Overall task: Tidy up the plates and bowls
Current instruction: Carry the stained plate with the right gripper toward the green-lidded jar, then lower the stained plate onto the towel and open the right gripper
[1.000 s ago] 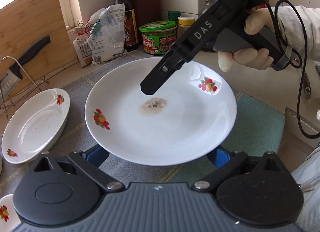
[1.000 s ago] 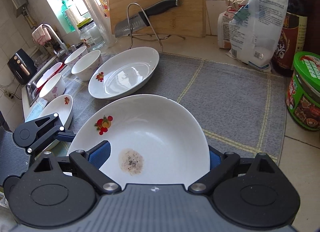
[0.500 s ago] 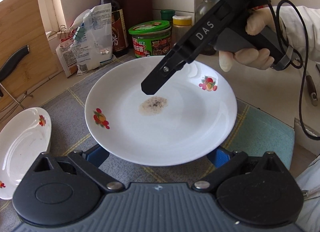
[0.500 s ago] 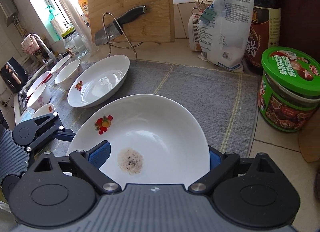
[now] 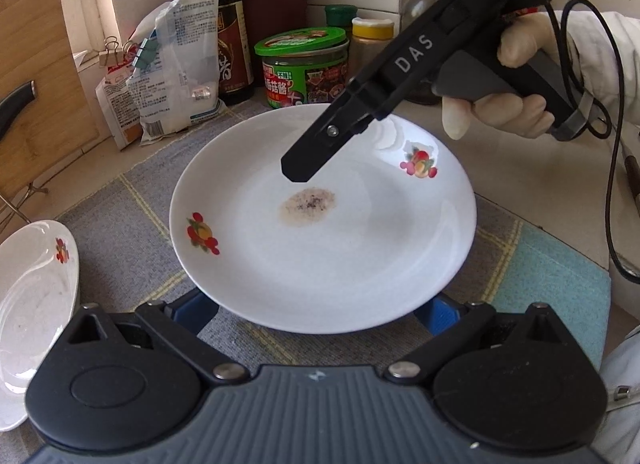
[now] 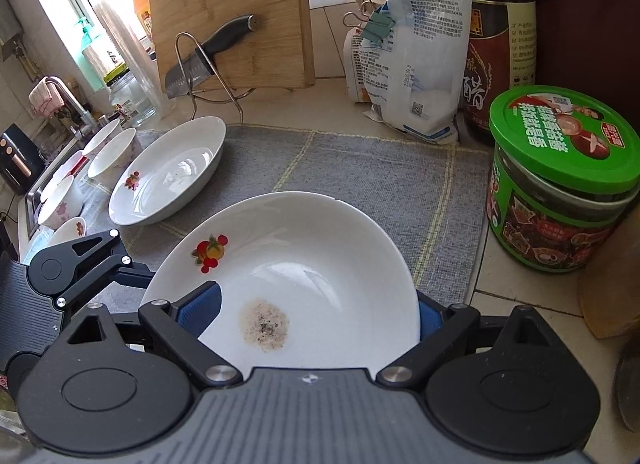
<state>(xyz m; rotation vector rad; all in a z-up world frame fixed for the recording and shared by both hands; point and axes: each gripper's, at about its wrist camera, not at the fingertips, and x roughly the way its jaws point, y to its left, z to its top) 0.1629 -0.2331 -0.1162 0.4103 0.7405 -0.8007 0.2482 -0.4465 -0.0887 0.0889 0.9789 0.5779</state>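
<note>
A green jar (image 6: 560, 179) stands at two o'clock, an oval dish (image 6: 168, 171) at ten. Both grippers' (image 6: 318, 314) (image 5: 320, 310) wide jaws clasp the plate (image 6: 320, 264) by its rim.

Home kitchen: sink tap (image 6: 66, 93), cutting board (image 6: 228, 11) (knife (image 6: 208, 57) beside), sauce bottle (image 6: 500, 43).

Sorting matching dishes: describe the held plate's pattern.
The plate is white with red-and-orange fruit motifs near the rim; clearest in the left wrist view.

The right hand-held gripper (image 5: 304, 167), seen upper right in the left wrist view, is matte black with white "DAS" lettering, a silver screw and a grey handle — a black cable loops off it. The hand (image 5: 516, 91) wears a pale glove and white sleeve (image 5: 600, 59). Blue pads (image 6: 200, 310) line the fingers.
</note>
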